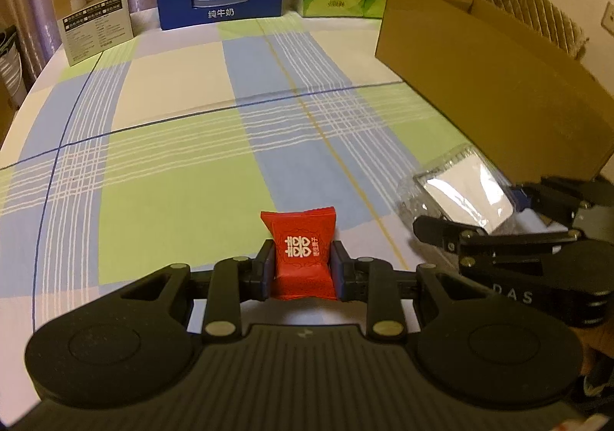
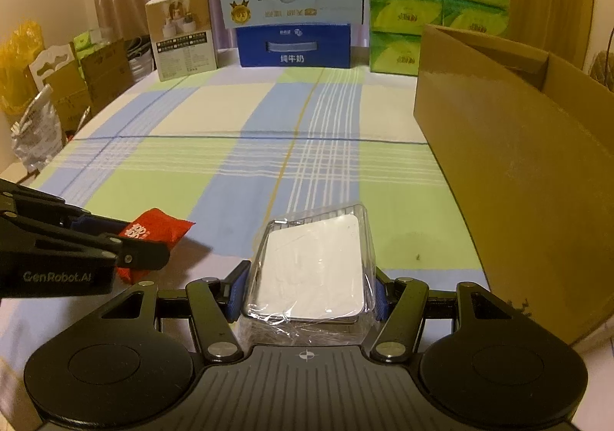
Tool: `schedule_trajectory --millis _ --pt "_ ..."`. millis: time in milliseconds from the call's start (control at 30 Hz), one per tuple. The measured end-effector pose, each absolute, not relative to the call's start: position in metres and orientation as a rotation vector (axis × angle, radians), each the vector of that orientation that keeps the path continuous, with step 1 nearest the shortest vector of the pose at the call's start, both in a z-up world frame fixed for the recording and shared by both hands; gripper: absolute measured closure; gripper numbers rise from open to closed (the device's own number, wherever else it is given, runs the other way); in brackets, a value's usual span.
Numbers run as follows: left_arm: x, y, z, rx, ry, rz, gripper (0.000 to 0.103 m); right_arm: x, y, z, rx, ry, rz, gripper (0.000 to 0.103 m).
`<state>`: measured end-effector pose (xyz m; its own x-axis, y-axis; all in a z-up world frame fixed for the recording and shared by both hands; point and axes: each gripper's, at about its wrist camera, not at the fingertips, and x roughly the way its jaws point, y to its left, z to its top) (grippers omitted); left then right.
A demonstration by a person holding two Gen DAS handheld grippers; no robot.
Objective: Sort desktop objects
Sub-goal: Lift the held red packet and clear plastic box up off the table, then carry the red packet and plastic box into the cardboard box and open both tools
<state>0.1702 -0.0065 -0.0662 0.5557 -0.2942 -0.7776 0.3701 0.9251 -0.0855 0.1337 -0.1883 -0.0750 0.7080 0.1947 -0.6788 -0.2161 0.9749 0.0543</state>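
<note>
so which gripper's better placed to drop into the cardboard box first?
Right. The right gripper, shut on the clear-wrapped white pack, sits beside the cardboard box; the left gripper, holding the red packet, is farther away.

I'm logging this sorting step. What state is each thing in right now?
Left tongs: shut on the red packet.
Red packet: gripped, sealed.
Right tongs: shut on the wrapped box.
Wrapped box: gripped, clear wrap intact.
Cardboard box: top flaps open.
Blue milk carton: closed.
</note>
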Motion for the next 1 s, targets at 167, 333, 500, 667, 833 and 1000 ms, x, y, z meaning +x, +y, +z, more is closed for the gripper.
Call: schedule_trajectory --millis 167,333,500,667,833,1000 --pt "0.164 -0.011 -0.050 0.053 0.882 -0.378 0.079 0.127 -0.194 -0.056 -0.022 0.723 0.225 0.046" --pt "0.152 -0.020 -0.028 -0.016 0.864 -0.371 0.079 0.115 -0.205 -0.033 -0.001 0.687 0.216 0.046" --pt "0.139 -0.033 -0.003 -0.041 0.828 -0.376 0.079 0.104 -0.215 -0.004 0.019 0.636 0.201 0.046" --pt "0.127 -0.058 0.021 -0.024 0.792 -0.419 0.079 0.093 -0.236 0.030 0.048 0.566 0.166 0.046" --pt "0.123 -0.094 0.038 -0.008 0.766 -0.481 0.079 0.087 -0.272 0.061 0.078 0.510 0.098 0.046" --pt "0.127 -0.135 0.053 0.010 0.739 -0.546 0.079 0.086 -0.318 0.080 0.097 0.482 0.015 0.046"
